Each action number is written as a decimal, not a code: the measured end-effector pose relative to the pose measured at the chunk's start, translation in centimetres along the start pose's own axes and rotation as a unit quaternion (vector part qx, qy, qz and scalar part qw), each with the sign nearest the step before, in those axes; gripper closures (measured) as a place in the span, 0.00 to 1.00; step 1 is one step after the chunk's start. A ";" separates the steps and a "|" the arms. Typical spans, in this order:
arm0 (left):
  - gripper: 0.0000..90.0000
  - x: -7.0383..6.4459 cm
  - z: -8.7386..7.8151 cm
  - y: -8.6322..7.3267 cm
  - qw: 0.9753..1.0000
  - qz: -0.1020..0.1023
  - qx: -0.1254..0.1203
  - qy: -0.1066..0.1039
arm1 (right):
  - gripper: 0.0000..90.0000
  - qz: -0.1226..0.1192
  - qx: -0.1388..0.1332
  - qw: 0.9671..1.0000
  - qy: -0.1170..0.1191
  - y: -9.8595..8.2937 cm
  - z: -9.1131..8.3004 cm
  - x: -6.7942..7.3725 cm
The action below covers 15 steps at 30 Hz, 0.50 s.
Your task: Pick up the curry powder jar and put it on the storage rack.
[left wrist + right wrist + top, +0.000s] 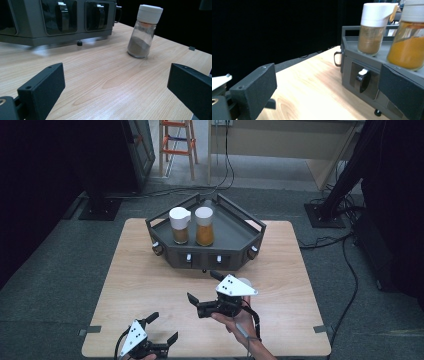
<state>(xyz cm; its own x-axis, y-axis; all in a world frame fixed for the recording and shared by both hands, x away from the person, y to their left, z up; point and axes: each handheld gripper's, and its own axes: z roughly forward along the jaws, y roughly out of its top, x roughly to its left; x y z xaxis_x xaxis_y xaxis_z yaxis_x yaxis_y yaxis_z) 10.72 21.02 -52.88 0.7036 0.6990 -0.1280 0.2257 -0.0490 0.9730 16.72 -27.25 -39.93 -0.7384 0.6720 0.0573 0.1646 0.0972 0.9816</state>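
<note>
Grey rack [230,237] holds brown-powder jar [180,225] and orange-powder jar [204,226]. Grey-powder shaker [144,31] upright on surface [150,285], near right tongs [205,287]. Left tongs [163,327] and right tongs apart, empty.

I see a pale wood-grain counter [105,82] with a soft sheen, matt black fingers [41,90], a clear glass jar [142,37] with a white plastic cap.
</note>
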 end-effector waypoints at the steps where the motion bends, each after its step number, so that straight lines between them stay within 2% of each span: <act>1: 0.01 0.0 0.0 0.0 1.000 0.000 0.000 0.000 | 0.02 0.000 0.002 1.000 0.000 -0.1 -0.1 0.1; 8: 0.01 0.0 -0.1 0.0 1.000 0.000 0.000 0.003 | 0.02 0.009 0.005 1.000 0.006 -1.4 -0.6 0.3; 15: 0.01 0.0 -0.1 0.0 1.000 0.001 -0.001 0.004 | 0.02 0.005 0.007 1.000 0.012 -2.6 -1.1 0.8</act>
<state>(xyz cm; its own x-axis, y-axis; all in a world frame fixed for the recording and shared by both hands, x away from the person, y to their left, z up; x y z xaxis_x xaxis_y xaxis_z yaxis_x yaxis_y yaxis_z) 10.68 21.11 -52.84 0.6981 0.7050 -0.1253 0.2235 -0.0482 0.9735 15.00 -27.74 -42.21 -0.7515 0.6557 0.0723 0.1821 0.1009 0.9781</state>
